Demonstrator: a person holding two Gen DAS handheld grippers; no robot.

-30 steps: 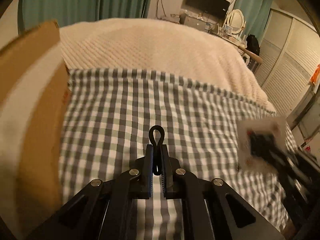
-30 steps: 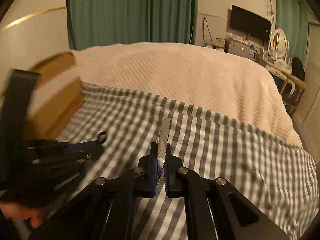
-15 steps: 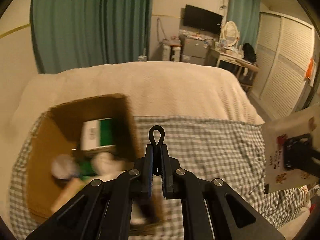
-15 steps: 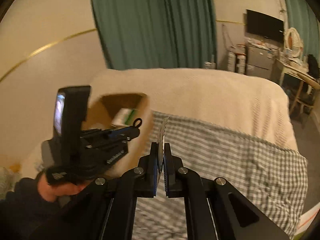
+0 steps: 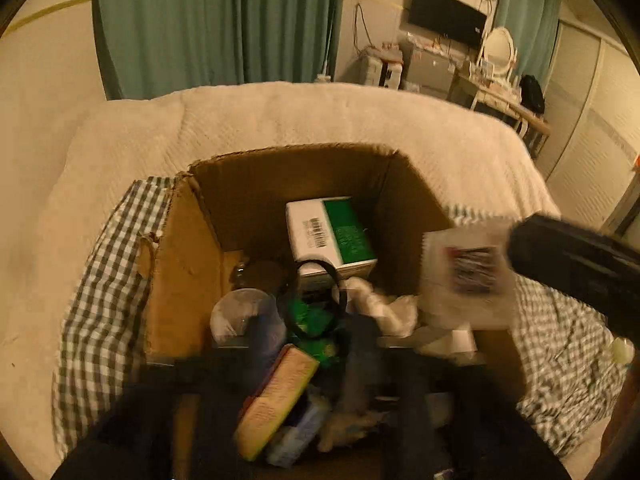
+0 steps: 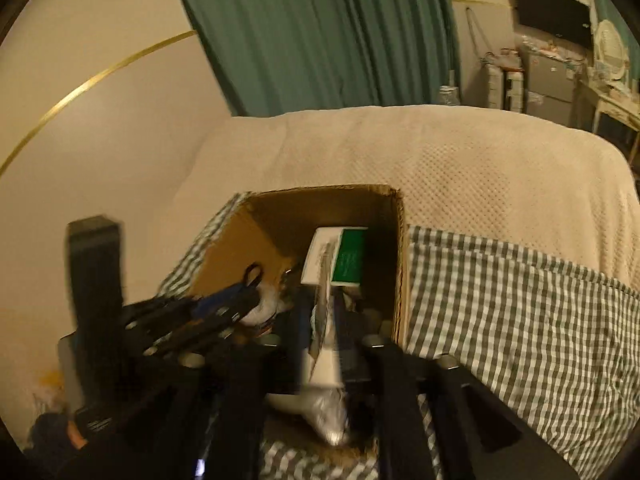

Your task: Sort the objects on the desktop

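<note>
An open cardboard box stands on the checked cloth, with a green-and-white carton and several small items inside. My left gripper hangs blurred over the box, jaws opening. A black loop sits loose between its fingers. In the right wrist view the left gripper reaches in from the left. My right gripper is over the box's near edge, jaws opening. A white snack packet stands edge-on between them, its silver end hanging low. The left wrist view shows that packet at the right.
A cream blanket covers the bed behind the box. Teal curtains hang at the back, and a plain wall is to the left. A yellow packet and crumpled white wrapping lie in the box.
Both grippers have swung left and up from the checked cloth to over the box. Their jaws, shut on the loop and the packet before, now stand apart.
</note>
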